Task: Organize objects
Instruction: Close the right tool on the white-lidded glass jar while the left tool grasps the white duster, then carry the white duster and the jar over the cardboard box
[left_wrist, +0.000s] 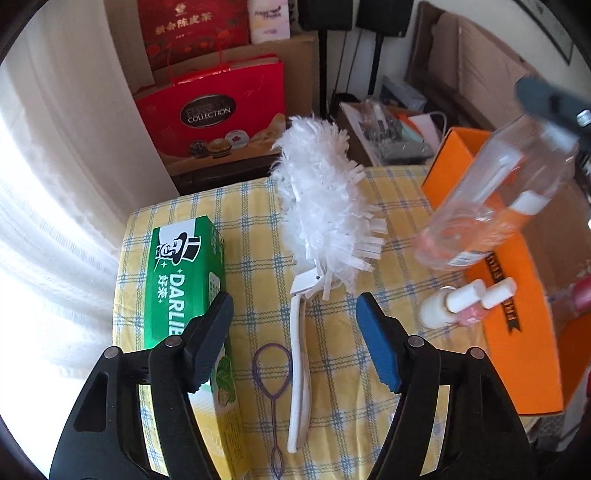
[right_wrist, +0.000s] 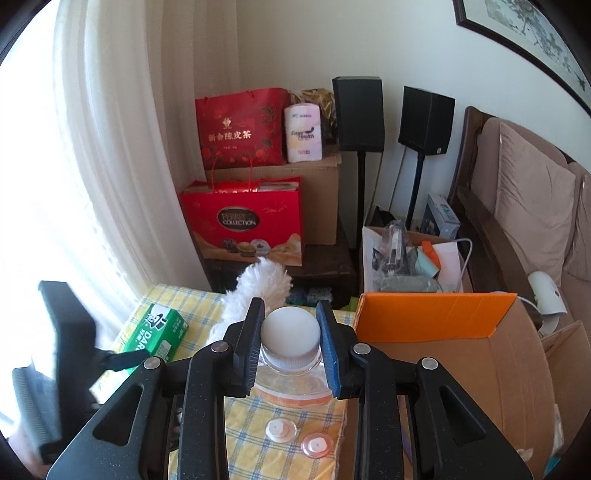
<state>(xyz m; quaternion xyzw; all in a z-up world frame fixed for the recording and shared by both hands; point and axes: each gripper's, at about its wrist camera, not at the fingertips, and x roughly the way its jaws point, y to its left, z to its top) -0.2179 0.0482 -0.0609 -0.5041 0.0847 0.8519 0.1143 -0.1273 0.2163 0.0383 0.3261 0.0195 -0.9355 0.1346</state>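
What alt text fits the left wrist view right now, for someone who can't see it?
Open left tongs hang over a white duster lying on a yellow checked tablecloth, green toothpaste box to its left. At right, a clear bottle hangs above small bottles beside an orange box.

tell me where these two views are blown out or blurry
Left wrist view: the window light on the left washes the curtain out to near white, and the clear bottle and the right gripper holding it at upper right are smeared. Right wrist view: the same curtain glares on the left, and the left gripper is soft against it. Both fisheye views bend straight edges near the rim.
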